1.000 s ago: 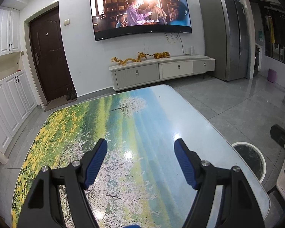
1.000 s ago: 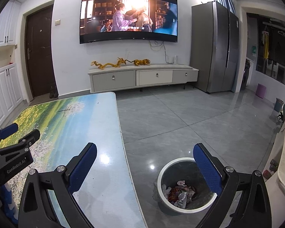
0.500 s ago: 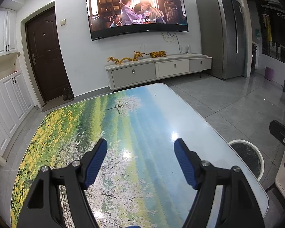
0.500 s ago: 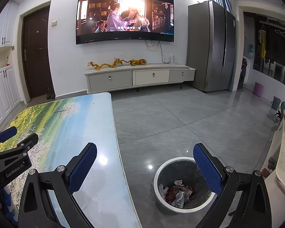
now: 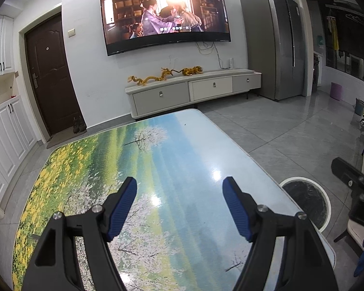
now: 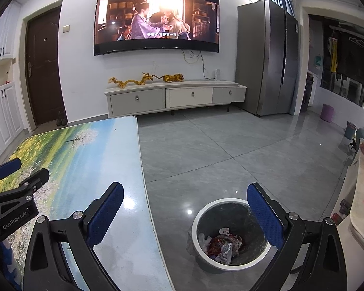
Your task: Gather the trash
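A round bin [image 6: 206, 258] with a white rim stands on the floor by the table's right edge, holding crumpled red and white wrappers [image 6: 222, 243]. It also shows in the left wrist view [image 5: 305, 201]. My right gripper [image 6: 185, 214] is open and empty, above the table edge and the bin. My left gripper [image 5: 179, 207] is open and empty above the table [image 5: 157, 155], which has a landscape picture on its top. I see no loose trash on the table.
A TV [image 5: 165, 21] hangs on the far wall over a low cabinet [image 5: 194, 92]. A fridge [image 5: 274, 43] stands at the right, a dark door [image 5: 51, 72] at the left. A white counter [image 6: 361, 194] with small items is at the right.
Both grippers have risen and tilted up slightly, so the room sits lower in view. Both stay open and empty.
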